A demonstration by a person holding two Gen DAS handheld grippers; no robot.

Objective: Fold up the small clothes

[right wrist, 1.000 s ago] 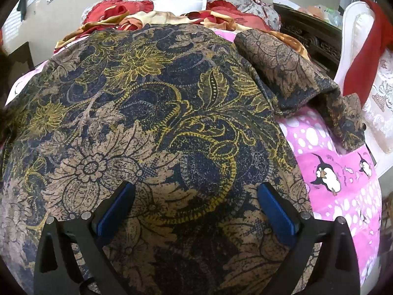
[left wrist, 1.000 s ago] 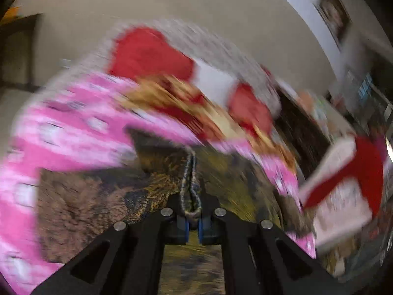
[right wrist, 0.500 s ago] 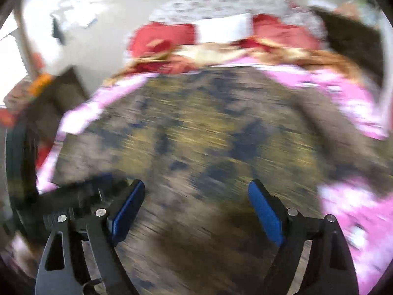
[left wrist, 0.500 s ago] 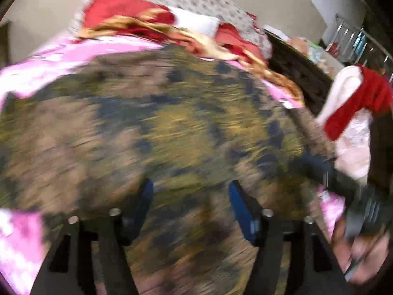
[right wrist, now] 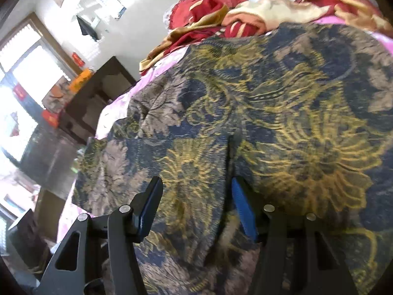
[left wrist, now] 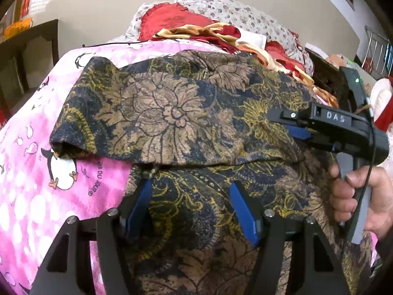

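A dark batik garment (left wrist: 172, 113) with brown and gold flowers lies on the pink penguin sheet (left wrist: 36, 172), its upper part folded over a lower layer. My left gripper (left wrist: 190, 186) hovers open just over the lower layer, below the fold's edge, with nothing pinched. At the garment's right side a hand (left wrist: 356, 191) holds my right gripper (left wrist: 287, 125) low over the cloth. In the right wrist view the right gripper (right wrist: 196, 183) stands over the garment (right wrist: 282, 98). Its jaws are closing, with a raised crease of cloth (right wrist: 231, 157) near the right pad, which does not visibly press on it.
Red and gold bedding (left wrist: 196, 27) and a flowered pillow (left wrist: 233, 12) are piled at the head of the bed. A dark wooden cabinet (right wrist: 98, 93) stands left of the bed, under a window. A dark headboard (left wrist: 326, 73) and white-and-red furniture stand to the right.
The left gripper let go of the twisted bit of cloth it pinched, opened and sank toward the garment. The right gripper swung left across the cloth and its jaws narrowed.
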